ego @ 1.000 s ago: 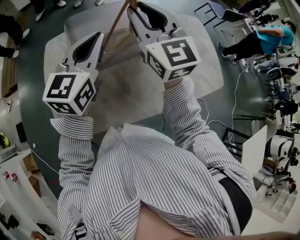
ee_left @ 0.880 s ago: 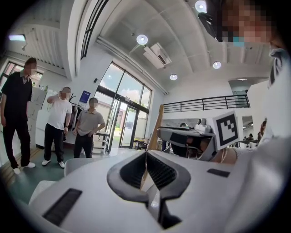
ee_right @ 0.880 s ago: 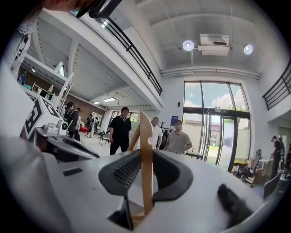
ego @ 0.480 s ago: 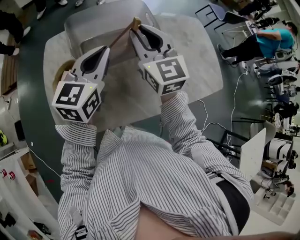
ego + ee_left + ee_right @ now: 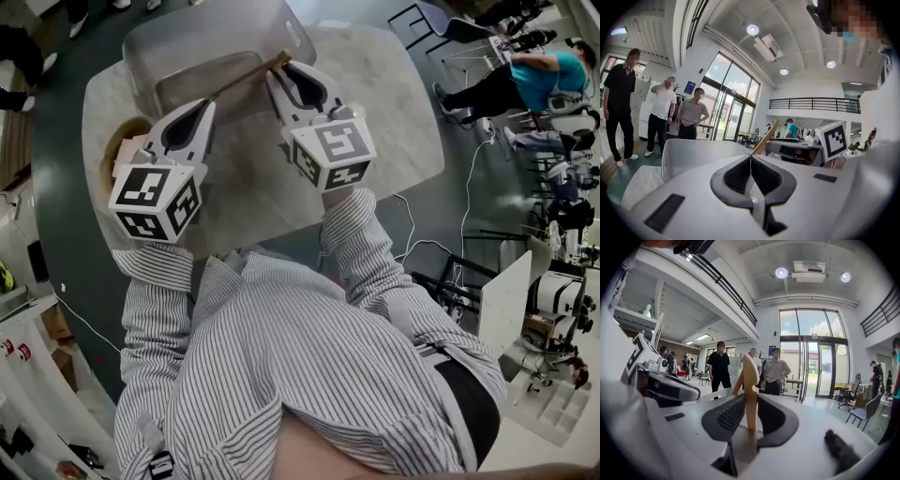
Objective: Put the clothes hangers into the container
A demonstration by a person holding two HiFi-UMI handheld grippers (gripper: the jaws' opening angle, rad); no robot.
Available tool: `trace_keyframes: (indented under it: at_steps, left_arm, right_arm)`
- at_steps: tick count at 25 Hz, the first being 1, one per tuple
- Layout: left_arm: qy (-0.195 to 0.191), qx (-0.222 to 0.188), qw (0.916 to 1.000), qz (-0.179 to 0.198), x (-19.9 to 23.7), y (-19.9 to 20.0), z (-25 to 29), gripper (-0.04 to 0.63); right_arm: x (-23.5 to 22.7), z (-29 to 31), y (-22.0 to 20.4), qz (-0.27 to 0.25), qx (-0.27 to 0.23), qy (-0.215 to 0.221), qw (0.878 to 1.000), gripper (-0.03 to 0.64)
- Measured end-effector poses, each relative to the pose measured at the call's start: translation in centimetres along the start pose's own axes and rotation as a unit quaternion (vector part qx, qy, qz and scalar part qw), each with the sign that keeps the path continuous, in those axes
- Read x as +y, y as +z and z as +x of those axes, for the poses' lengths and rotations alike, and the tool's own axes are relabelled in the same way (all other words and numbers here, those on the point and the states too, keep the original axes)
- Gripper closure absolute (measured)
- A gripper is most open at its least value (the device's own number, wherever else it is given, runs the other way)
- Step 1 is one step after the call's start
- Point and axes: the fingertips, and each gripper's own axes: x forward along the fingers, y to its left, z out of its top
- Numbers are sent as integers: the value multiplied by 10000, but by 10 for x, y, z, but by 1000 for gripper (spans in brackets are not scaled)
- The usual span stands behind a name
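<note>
Pinching a slim, smooth wooden hanger [image 5: 246, 77] edge-up, the right gripper [image 5: 286, 67] hangs above the far rounded grey plastic container [image 5: 141, 47], while the left gripper [image 5: 208, 103] has its jaws pressed together

Pale rounded counter [image 5: 394, 103]. On counter's left edge, brown round dish [image 5: 112, 155]. Beyond counter's far right corner, black chair [image 5: 459, 30]. Right of counter, person in teal top [image 5: 548, 75].

Pale table [image 5: 394, 103] — grey container [image 5: 141, 66], brown round dish [image 5: 111, 155] on it.
</note>
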Motion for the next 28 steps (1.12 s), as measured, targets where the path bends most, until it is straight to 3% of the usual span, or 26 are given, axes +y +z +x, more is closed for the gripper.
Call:
trace_keyframes:
  at_steps: [6, 17, 28]
  left_arm:
    - [-46, -36, 10000, 22, -9, 0, 3, 580]
    - [-38, 43, 10000, 59, -13, -3, -1, 580]
    - [-94, -11, 9998, 156, -23, 1, -6, 580]
  right_arm:
    - [-11, -5, -25, -102, 317, -161, 9993, 526]
    - [-15, -8, -31, -244, 592, -272, 9976, 525]
    - [-5, -29, -18, -297, 442, -120, 9985, 526]
